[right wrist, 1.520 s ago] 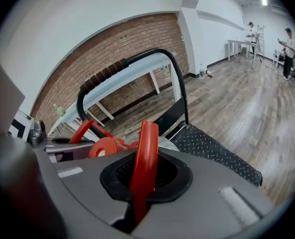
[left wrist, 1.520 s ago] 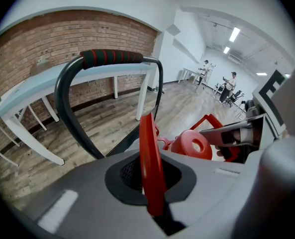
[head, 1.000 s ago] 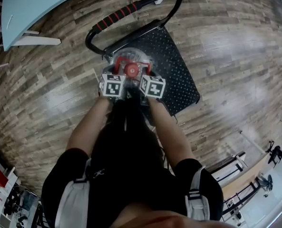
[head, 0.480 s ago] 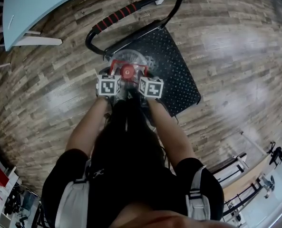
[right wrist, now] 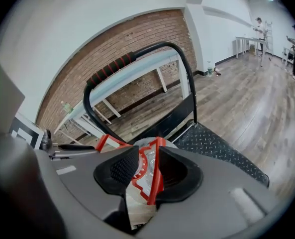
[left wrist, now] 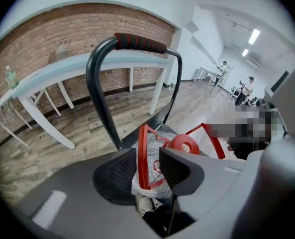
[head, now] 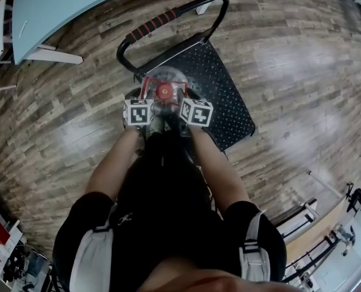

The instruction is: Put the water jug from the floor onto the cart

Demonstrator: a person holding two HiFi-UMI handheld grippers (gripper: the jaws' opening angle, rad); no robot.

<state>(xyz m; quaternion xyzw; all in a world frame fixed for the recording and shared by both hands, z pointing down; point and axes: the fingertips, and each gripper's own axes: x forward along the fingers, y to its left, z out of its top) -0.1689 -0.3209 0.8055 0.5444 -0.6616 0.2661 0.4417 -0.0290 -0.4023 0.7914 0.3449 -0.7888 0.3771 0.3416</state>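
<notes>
The clear water jug [head: 165, 84] with its red cap [head: 164, 91] stands on the black cart deck [head: 220, 96], close to the cart's push handle [head: 159, 22]. Both grippers hover over the jug's top, my left gripper [head: 145, 100] on the cap's left and my right gripper [head: 185, 100] on its right. In the left gripper view the jaws of my left gripper [left wrist: 148, 166] are opening, with the jug's red carry handle [left wrist: 142, 158] loose between them. In the right gripper view my right gripper [right wrist: 148, 171] is also opening around a red handle strip [right wrist: 158, 176], with no pad pressing on it.
A light blue table [head: 58, 5] on white legs stands on the wooden floor beyond the cart, by a brick wall [right wrist: 137, 49]. The cart's red-gripped handle bar [left wrist: 137, 42] rises right behind the jug. Metal racks [head: 314, 236] sit at the lower right.
The two marker cubes have drawn a little apart and back from the red cap, the left one more. The jug stays put on the cart deck.
</notes>
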